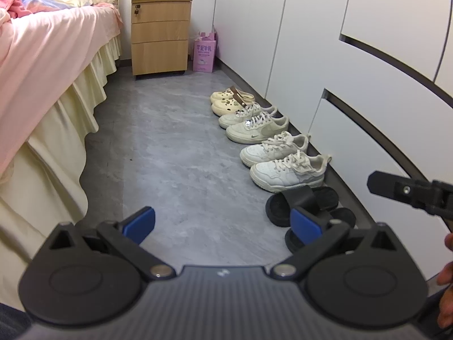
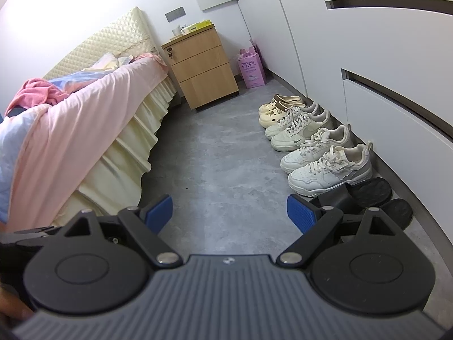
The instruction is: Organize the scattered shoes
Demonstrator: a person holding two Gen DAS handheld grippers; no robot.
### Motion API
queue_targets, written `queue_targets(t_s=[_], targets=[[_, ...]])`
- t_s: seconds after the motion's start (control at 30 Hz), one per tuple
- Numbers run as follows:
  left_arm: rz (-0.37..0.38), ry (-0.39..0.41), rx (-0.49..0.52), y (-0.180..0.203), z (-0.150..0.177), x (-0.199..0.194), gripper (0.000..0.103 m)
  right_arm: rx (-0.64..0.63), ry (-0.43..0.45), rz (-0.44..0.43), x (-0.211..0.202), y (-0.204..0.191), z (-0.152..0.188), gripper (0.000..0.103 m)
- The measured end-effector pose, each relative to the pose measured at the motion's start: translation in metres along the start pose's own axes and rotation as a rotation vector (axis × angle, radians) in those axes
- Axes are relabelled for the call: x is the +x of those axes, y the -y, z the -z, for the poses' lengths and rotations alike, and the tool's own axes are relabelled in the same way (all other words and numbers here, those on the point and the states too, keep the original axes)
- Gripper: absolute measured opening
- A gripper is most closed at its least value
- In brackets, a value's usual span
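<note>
Four pairs of shoes (image 2: 317,138) in one row along the cabinet (image 2: 368,56), toes toward the bed (image 2: 85,119): rubber clogs, laced sneakers, black slides. Both tongs, left (image 1: 223,223) and right (image 2: 229,212), spread and empty.

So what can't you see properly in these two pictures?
- Near black slide sandal: left wrist view, its front sits behind the left gripper finger; in the right wrist view the right gripper covers it too.
- Items on the wooden nightstand: both views, too small to name.
- Pink box lettering: too small to read.
- Under the bed: the cream bed skirt hides it.
</note>
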State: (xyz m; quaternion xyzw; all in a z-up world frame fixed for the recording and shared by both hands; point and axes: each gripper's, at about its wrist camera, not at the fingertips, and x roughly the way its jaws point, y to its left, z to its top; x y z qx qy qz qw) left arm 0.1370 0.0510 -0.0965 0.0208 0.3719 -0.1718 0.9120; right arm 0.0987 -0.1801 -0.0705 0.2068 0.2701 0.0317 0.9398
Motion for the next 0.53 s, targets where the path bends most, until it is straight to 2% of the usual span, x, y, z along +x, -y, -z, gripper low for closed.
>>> queue_targets(t_s=[0.53], targets=[[0.013,-0.018,0.01,0.0026,0.0017,0.0022,0.103,0.006,-0.011,0.003,0.0013,-0.0007,0.002,0.089]])
